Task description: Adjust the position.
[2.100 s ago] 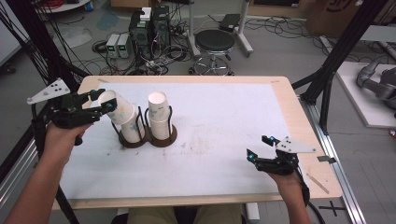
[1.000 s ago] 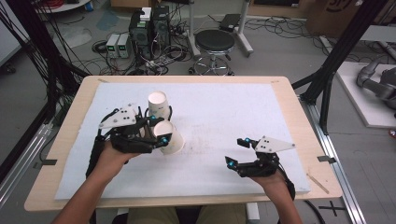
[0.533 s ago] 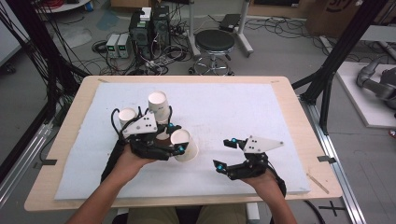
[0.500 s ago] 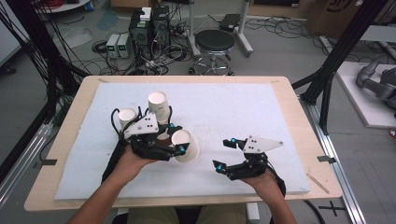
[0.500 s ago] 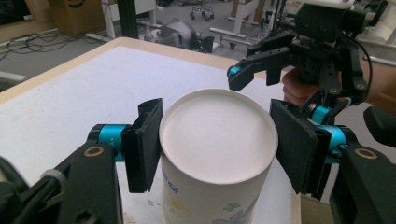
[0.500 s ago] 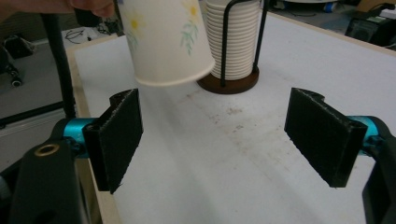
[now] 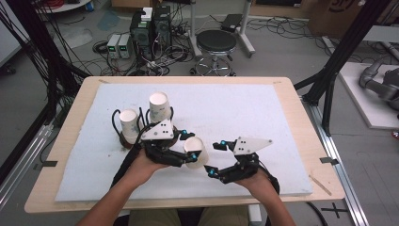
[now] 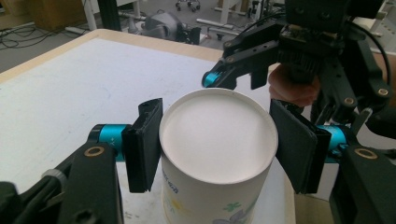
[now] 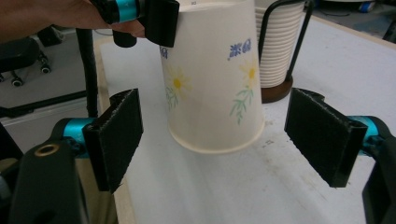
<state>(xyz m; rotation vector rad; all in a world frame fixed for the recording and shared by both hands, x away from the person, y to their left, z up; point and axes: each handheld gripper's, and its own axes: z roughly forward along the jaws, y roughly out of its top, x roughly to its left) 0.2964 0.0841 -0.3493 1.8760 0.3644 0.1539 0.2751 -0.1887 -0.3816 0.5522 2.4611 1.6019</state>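
Above the white-padded wooden worktop (image 7: pixel 282 117), the left tongs (image 8: pixel 212 144) clamp an upturned white paper cup with a daisy print (image 9: pixel 212 79) by its closed end, while the right tongs (image 9: pixel 224 135) gape wide on either side of its open rim, touching nothing.

Two cup stacks (image 7: pixel 129 123) (image 7: pixel 160 106) stand in holders left of the table's (image 7: pixel 282 94) centre. Nearer the front edge, a paper cup (image 7: pixel 196 151) sits between both grippers (image 7: pixel 188 155) (image 7: pixel 217 159).
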